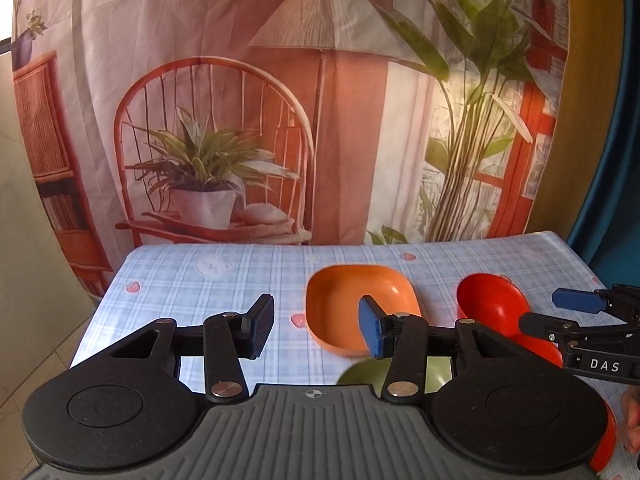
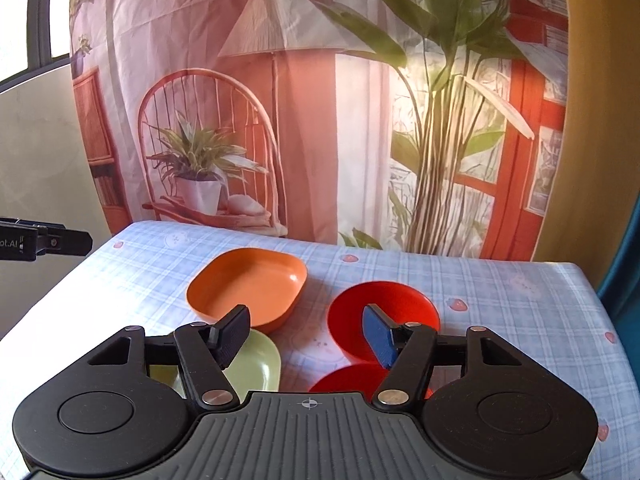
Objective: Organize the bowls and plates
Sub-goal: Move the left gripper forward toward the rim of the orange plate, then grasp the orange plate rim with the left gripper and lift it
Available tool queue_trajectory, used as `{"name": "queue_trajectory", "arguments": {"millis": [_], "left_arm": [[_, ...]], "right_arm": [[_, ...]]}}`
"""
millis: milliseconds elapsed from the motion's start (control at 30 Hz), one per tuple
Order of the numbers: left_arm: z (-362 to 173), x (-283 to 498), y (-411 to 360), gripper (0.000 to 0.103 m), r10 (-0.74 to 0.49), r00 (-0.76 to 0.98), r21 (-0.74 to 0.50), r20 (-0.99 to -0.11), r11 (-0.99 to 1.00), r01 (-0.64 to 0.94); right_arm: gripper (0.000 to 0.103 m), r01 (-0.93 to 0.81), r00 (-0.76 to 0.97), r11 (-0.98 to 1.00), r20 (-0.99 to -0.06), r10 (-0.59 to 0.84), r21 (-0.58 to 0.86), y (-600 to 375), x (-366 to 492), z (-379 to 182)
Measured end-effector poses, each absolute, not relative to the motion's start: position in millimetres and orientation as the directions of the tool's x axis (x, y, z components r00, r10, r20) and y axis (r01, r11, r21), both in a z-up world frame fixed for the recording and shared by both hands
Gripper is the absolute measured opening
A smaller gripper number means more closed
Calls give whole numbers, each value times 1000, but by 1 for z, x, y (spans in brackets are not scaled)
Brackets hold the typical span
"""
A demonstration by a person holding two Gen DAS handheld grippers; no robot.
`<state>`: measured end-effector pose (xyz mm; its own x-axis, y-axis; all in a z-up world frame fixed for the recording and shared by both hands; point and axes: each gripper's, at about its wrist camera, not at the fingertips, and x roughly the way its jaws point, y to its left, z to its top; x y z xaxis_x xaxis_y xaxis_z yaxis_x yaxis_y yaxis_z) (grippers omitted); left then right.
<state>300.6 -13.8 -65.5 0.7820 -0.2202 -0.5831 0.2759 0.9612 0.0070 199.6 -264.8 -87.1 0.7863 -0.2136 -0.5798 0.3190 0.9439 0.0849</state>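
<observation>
While both grippers hang above the near edge of the desk [image 2: 500, 288], which is covered with a pale blue checked cloth, four dishes lie spread on it. One is an orange rounded-square plastic bowl [image 2: 248, 284], the farthest back and toward the left. One is a pale green rounded-square plastic plate [image 2: 256, 364], just in front of the orange bowl and close beside it; whether their rims touch I cannot tell. Two are red and round: a red round plastic bowl [image 2: 384, 312] to the right of the orange one and apart from it, and a second red round dish [image 2: 344, 378] in front of that, mostly hidden by the right gripper's body, so whether it is a plate or a bowl is unclear.

The left gripper [image 1: 316, 326] has its jaws apart with nothing between them; one black pad and one blue pad face each other over bare cloth and the edge of the orange bowl behind. The right gripper [image 2: 308, 338] also has its jaws apart and empty, the green plate and the red bowl showing beyond them. In the left wrist view the right gripper's fingers [image 1: 576, 300] reach in from the right edge over the red bowl.

A printed fabric backdrop [image 2: 320, 120] showing one chair, one lamp and potted plants hangs behind the desk.
</observation>
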Motion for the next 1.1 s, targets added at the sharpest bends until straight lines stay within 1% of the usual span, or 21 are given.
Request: {"name": "queue_trajectory", "arguments": {"millis": [67,133,200,233,300,333,433,533,700,867,1100], "left_arm": [[-71,321,-17,49,-211,785,5,-582,965,263],[-81,341,-20,48,-222,770,-14,-599,964,267],[-94,360,-22,41,-222,751,-17,-622,963,270],[-103,372,-23,37,-222,736,-21,-639,962,272],[-119,392,-26,36,-227,707,-35,-670,961,275],[-127,400,-27,35,-224,695,-41,-684,962,270],[-149,417,-26,26,-222,671,-65,-708,966,251],[-162,425,-24,25,-222,667,-72,-711,967,244],[-175,436,-20,25,-224,650,-86,-726,968,237],[-184,440,-22,25,-239,636,-103,-734,964,245],[-185,444,-23,25,-253,641,-118,-724,962,246]], "right_arm": [[53,320,778,941,-597,-197,107,-271,219,-89],[50,316,771,941,-612,-177,126,-275,239,-93],[48,310,763,944,-622,-173,117,-278,258,-99],[43,311,756,944,-630,-177,108,-279,270,-103],[39,314,742,942,-649,-168,115,-282,289,-114],[34,323,733,938,-660,-165,124,-284,297,-120],[23,347,706,925,-693,-147,157,-290,318,-139],[10,358,688,919,-713,-138,168,-292,332,-154],[10,384,656,909,-741,-143,164,-297,346,-173],[14,413,642,890,-755,-134,194,-304,351,-184],[14,424,623,881,-774,-115,210,-307,359,-195]]}}
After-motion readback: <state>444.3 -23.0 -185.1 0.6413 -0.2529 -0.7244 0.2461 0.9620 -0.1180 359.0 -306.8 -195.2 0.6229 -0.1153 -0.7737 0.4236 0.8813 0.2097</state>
